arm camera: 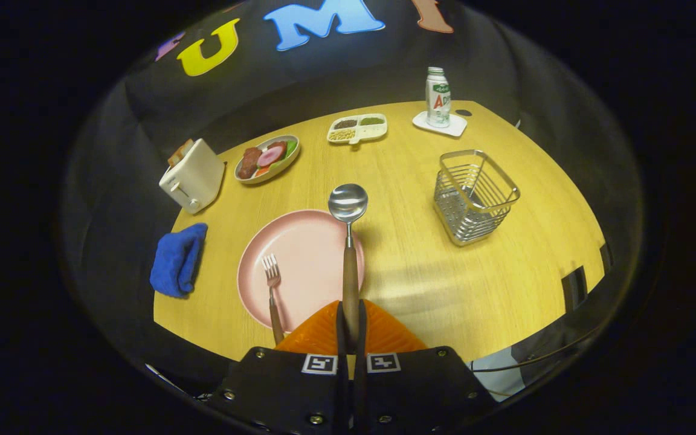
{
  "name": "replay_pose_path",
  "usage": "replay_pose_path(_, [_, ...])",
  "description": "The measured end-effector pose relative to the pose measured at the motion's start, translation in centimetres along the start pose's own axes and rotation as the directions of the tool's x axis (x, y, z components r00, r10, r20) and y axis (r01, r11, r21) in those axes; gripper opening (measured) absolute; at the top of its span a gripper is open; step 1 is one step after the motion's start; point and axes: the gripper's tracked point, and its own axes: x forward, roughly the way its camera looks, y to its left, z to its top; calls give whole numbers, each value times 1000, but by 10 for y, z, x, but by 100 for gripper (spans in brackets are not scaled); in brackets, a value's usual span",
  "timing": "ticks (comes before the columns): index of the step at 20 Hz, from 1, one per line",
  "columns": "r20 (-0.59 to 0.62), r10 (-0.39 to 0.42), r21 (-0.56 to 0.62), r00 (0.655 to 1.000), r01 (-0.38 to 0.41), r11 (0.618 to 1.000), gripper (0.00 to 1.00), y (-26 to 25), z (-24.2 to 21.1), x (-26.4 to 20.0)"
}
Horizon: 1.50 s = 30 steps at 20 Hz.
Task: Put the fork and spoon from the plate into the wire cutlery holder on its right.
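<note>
ahead, hand-held gripper (pixel 351 326) pinching spoon (pixel 348 235), toaster (pixel 192 175)

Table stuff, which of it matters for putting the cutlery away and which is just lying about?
Job: spoon clamped in the gripper, fork on the pink plate, wire cutlery holder.

Lying about: toaster, blue cloth, food plate, divided tray, bottle on its coaster.

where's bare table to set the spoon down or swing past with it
The gripper is shut on the spoon. Widest bare wood lies between the pink plate and the wire cutlery holder. A narrower strip runs between plate and food dish. It is crowded by the toaster and blue cloth.
</note>
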Motion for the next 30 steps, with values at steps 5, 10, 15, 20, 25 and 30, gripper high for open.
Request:
replay_pose_path(5, [34,-109,39,993,108,993,4,-67,35,-19])
replay_pose_path(10, [-20,-166,45,986,166,985,4,-109,40,-23])
replay_pose_path(15, [-95,-161,38,982,165,986,4,-117,38,-19])
replay_pose_path(20, [-121,-164,29,979,169,985,4,-122,46,-18])
replay_pose_path(25, [-137,-173,15,975,176,984,6,-126,46,-17])
replay_pose_path(30, [-101,-165,23,981,168,986,14,-127,61,-18])
